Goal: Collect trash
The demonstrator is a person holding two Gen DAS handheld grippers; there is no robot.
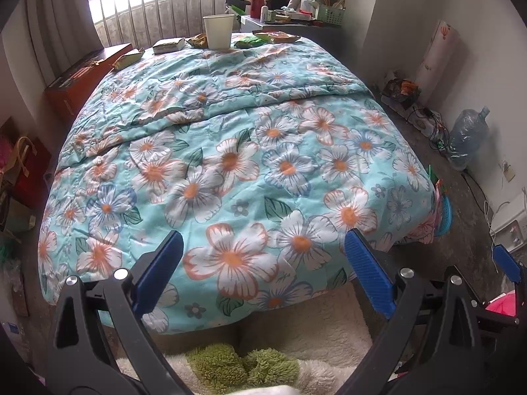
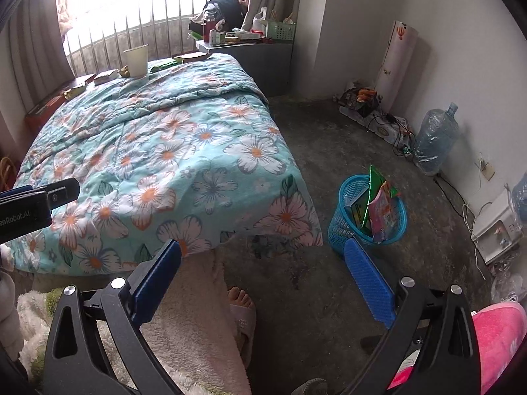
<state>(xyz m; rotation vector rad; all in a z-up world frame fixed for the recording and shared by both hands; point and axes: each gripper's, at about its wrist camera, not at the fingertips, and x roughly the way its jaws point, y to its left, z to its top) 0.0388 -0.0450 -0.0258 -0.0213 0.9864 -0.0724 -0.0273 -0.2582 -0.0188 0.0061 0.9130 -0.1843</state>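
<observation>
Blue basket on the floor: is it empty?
No, the blue basket already holds several colourful wrappers and a small box, sticking up above its rim.

Each tool (image 1: 263,256) has black arms, silver screws and ribbed blue fingers (image 2: 369,283); the person wears slippers (image 2: 245,321).

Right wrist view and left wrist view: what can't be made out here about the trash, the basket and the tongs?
- Wrappers by the paper cup, both views: too small and far off to read or count surely.
- Blue basket, left wrist view: mostly hidden behind the quilt corner.
- Basket bottom, right wrist view: covered by packets.
- Left tongs, right wrist view: cut by the left edge, tips unseen.
</observation>
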